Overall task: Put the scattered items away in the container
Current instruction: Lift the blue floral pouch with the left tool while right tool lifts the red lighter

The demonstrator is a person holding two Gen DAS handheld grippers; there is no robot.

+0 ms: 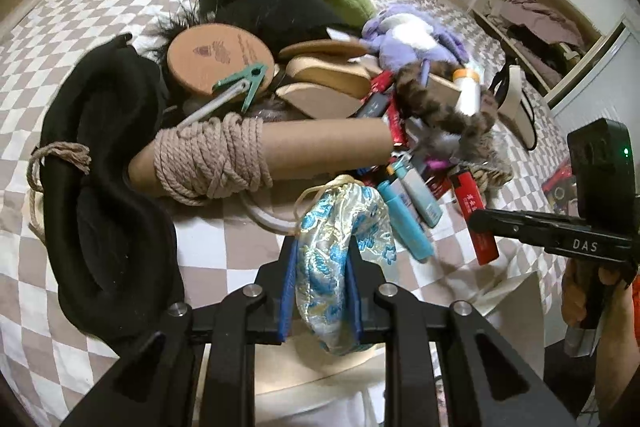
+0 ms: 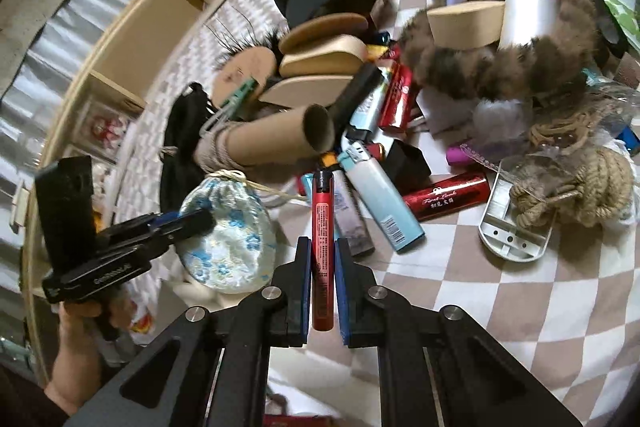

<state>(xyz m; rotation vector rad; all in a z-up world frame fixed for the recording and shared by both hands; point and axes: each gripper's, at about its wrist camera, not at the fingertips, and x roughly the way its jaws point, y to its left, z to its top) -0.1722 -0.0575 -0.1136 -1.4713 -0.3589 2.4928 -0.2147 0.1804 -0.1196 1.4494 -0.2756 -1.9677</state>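
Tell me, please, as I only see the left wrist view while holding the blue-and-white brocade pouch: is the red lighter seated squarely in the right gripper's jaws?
Observer: Yes. The right gripper is shut on the slim red plastic lighter, which runs lengthwise between the jaws and points forward.
Operator: Thank you. Does anything lie right of the lighter pile?
Observer: A grey plastic tray-shaped part lies there, with a coil of tan rope resting on its far end.
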